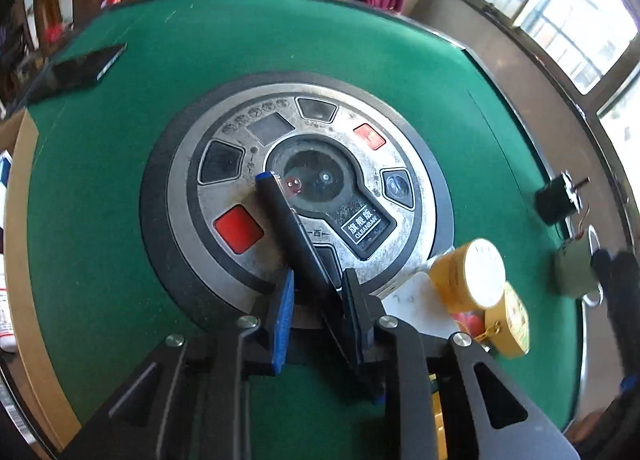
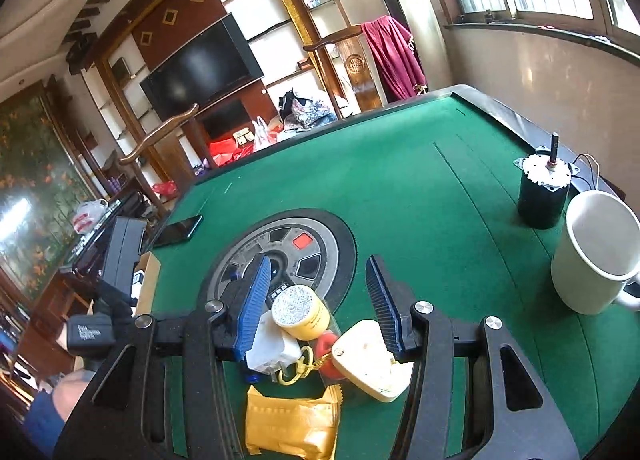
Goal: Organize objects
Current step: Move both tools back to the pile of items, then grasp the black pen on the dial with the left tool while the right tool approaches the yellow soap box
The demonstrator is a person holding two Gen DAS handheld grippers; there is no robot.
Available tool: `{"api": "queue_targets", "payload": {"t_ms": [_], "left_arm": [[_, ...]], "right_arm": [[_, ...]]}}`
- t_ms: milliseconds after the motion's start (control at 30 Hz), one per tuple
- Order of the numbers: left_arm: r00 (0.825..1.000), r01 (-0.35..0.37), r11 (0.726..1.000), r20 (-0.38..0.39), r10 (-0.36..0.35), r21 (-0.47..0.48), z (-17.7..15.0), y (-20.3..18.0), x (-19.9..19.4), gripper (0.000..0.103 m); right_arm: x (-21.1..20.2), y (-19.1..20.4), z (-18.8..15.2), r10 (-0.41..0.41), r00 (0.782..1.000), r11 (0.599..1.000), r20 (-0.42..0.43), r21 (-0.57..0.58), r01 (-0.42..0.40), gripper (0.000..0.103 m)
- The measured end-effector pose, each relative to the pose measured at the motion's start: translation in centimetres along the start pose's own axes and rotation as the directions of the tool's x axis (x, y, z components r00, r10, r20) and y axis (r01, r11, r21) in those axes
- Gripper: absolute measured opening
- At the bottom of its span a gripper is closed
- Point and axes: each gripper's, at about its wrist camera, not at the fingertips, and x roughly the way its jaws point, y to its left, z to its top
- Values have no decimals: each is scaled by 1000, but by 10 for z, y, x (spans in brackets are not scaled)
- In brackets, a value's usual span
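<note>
- left tool [image 1: 316,300] is clamped on a dark pen [image 1: 292,232] that slants over the round panel [image 1: 256,260] at the desk [image 1: 120,220] centre.
- right tool [image 2: 320,292] stands open over the yellow jar [image 2: 302,314], not touching it.

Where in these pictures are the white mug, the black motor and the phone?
white mug [image 2: 580,272], right wrist view, on its outer wall.
black motor [image 2: 540,202], right wrist view, on its black body.
phone [image 1: 86,64], left wrist view, on its dark screen.
</note>
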Motion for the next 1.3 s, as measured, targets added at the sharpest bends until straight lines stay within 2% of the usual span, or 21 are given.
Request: {"api": "queue_targets", "payload": {"t_ms": [100, 167, 233, 367, 500, 667, 833, 933, 967, 1033, 1067, 1300], "left_arm": [[999, -30, 998, 16, 29, 61, -13, 7, -8, 13], [999, -48, 995, 30, 45, 88, -29, 18, -18, 13], [998, -49, 993, 38, 45, 109, -42, 26, -25, 13], [998, -30, 992, 59, 22, 122, -58, 37, -36, 13], [996, -48, 988, 83, 37, 147, -60, 34, -35, 14], [996, -29, 988, 85, 16, 149, -56, 34, -32, 14], [996, -18, 989, 86, 5, 147, -55, 33, -31, 14], [996, -21, 988, 93, 7, 153, -56, 34, -31, 14], [995, -21, 988, 95, 6, 154, -57, 35, -32, 14], [995, -10, 989, 98, -4, 146, -57, 36, -32, 13], [995, 0, 990, 99, -14, 140, -56, 37, -32, 13], [994, 39, 993, 97, -50, 111, -53, 43, -33, 13]], "right_arm": [[0, -3, -1, 0, 1000, 1000, -5, -4, 0, 50], [1, -4, 0, -13, 1000, 1000, -20, -27, 12, 51], [7, -6, -2, -16, 998, 998, -68, -69, 11, 63], [23, -14, -9, -2, 984, 989, -181, -143, -24, 64], [41, -27, -13, -7, 966, 970, -258, -235, -56, 64], [57, -28, -28, 8, 941, 957, -340, -271, -106, 64], [59, -19, -41, -29, 925, 931, -378, -347, -113, 64], [59, -25, -45, -8, 915, 941, -403, -312, -129, 64], [57, -26, -45, -3, 919, 944, -394, -304, -127, 63], [55, -28, -44, -18, 922, 949, -387, -296, -106, 50], [54, -30, -43, -14, 922, 955, -387, -280, -103, 48], [38, -22, -32, 19, 949, 971, -314, -221, -93, 48]]}}
